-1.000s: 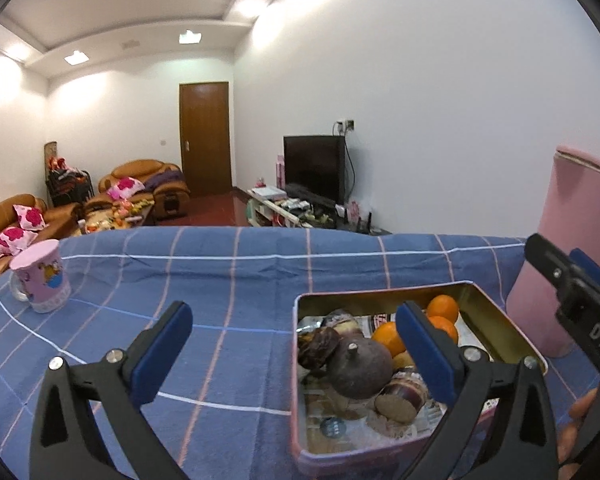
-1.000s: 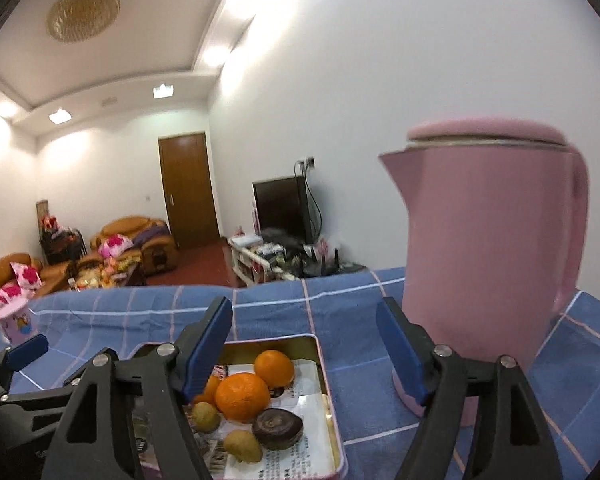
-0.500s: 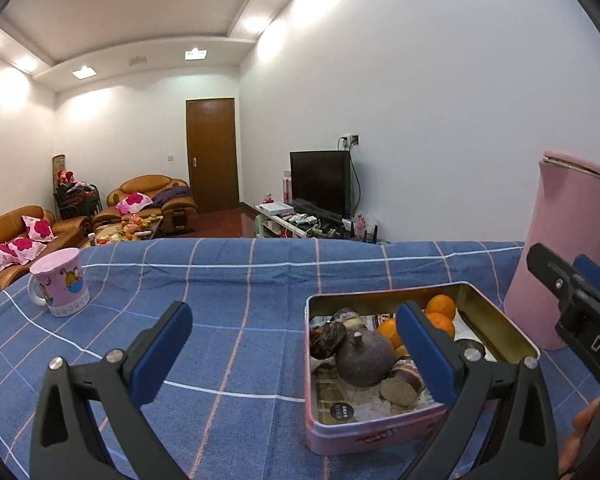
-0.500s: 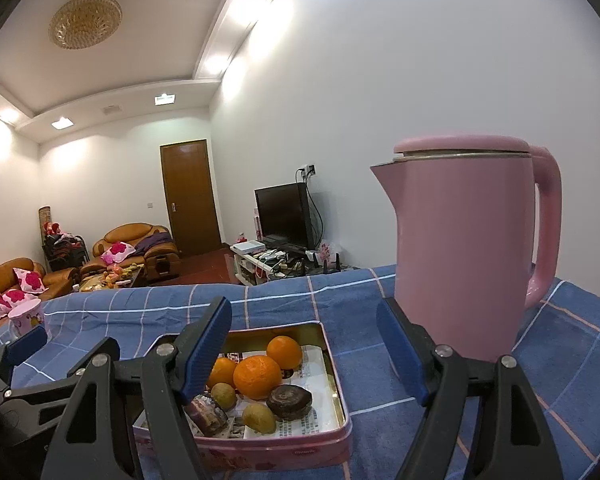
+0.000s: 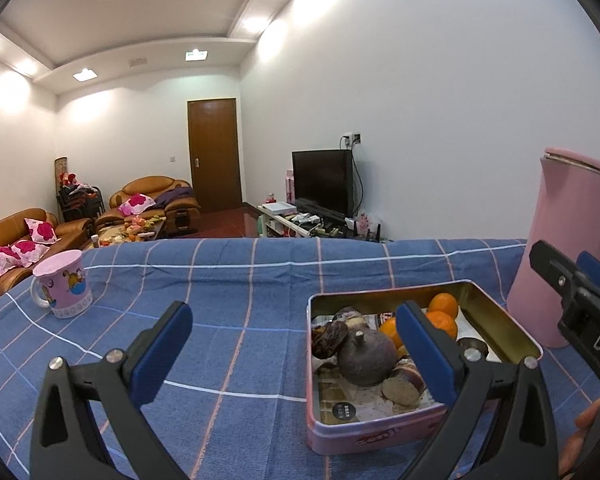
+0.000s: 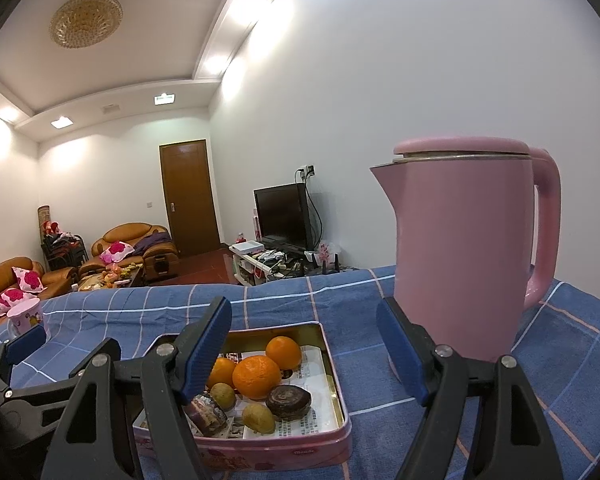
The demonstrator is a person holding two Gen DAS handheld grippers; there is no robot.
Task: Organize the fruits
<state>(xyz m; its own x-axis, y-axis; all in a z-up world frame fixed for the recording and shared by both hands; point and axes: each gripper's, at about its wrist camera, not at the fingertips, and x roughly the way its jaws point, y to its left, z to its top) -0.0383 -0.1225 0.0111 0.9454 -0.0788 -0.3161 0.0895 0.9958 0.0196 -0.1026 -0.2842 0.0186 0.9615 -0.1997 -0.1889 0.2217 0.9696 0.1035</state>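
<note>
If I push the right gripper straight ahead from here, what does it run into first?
Probably the far right corner of the pink tin, or the blue checked cloth just past it. The right gripper stands open and aims slightly down between tin and pink kettle; depth is unclear.

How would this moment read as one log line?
left tongs: open, empty | right tongs: open, empty | fruit: in tin | kettle: right of tin | mug: far left
</note>
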